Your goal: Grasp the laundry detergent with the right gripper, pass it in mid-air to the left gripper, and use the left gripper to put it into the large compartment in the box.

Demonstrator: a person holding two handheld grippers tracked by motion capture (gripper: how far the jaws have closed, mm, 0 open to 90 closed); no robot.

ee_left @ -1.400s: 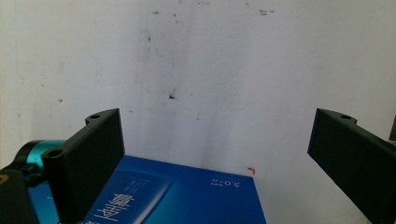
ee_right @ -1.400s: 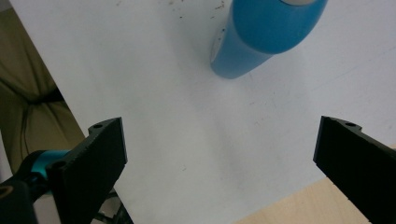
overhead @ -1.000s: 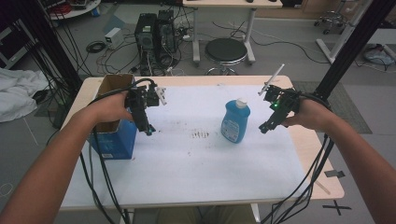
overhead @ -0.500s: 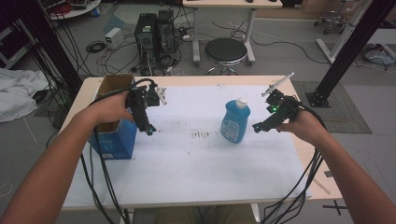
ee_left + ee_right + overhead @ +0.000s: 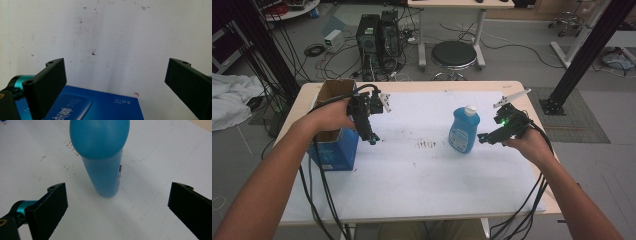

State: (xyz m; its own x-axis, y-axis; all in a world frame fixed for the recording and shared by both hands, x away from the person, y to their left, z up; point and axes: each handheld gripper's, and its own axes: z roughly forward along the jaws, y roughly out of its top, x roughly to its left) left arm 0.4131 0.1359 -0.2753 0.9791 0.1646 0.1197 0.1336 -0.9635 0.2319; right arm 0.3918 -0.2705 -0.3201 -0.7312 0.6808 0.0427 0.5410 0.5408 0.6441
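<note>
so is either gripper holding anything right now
No. The left gripper and right gripper are both open and empty; the blue bottle stands free.

The blue bottle [image 5: 100, 157] looks like smooth plastic with a soft sheen, white plastic cap [image 5: 470, 110] on top. The table cover [image 5: 422, 170] is matt white, paper-like, kinda scuffed with small dark specks. The box [image 5: 334, 147] has a glossy blue printed outside and raw brown cardboard flaps. Both grippers' jaws look like matt black plastic, teal metallic-looking bits behind them.
</note>
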